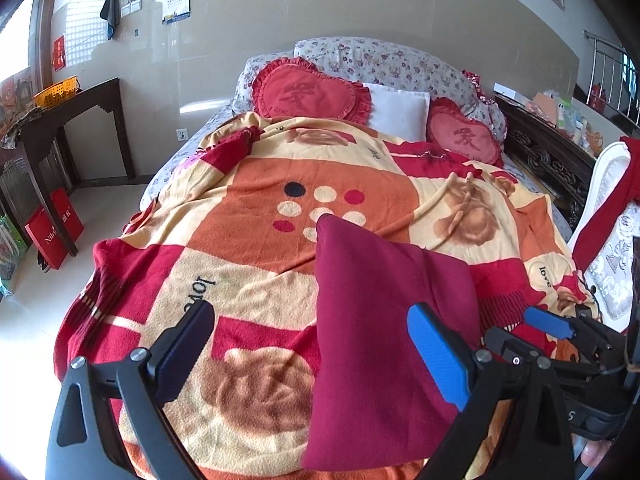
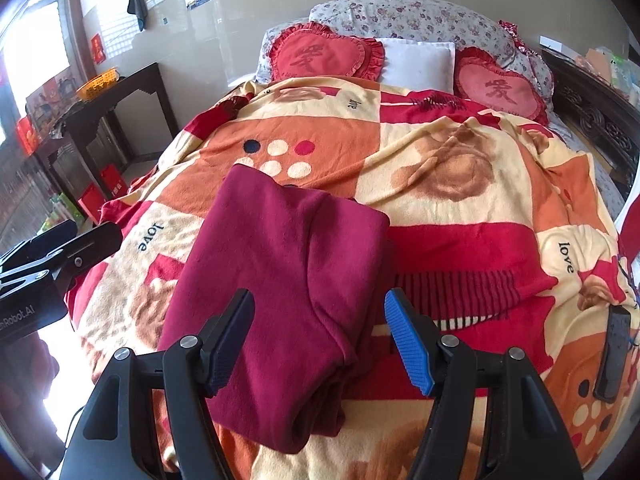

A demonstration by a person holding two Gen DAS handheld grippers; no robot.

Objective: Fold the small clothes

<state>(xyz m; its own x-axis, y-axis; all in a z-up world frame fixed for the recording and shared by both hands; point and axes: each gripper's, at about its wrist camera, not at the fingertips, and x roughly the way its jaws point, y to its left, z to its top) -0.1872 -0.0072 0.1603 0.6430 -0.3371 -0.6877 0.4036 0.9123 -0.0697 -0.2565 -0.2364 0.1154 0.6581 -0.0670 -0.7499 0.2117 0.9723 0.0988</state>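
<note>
A maroon garment (image 1: 376,344) lies folded into a rectangle on the patterned blanket (image 1: 248,280) near the bed's foot. My left gripper (image 1: 316,356) is open and empty, its jaws set wide above the garment's left edge. In the right wrist view the garment (image 2: 280,280) lies flat, layers showing at its near end. My right gripper (image 2: 320,340) is open and empty, hovering over the garment's near right part. The right gripper also shows in the left wrist view (image 1: 532,332), and the left gripper's side in the right wrist view (image 2: 60,256).
Two red heart cushions (image 1: 308,96) and a white pillow (image 1: 400,112) lie at the bed's head. A dark side table (image 1: 72,120) stands left. A carved bench (image 1: 548,156) and a white chair (image 1: 608,216) stand right. A black phone (image 2: 612,356) lies on the blanket.
</note>
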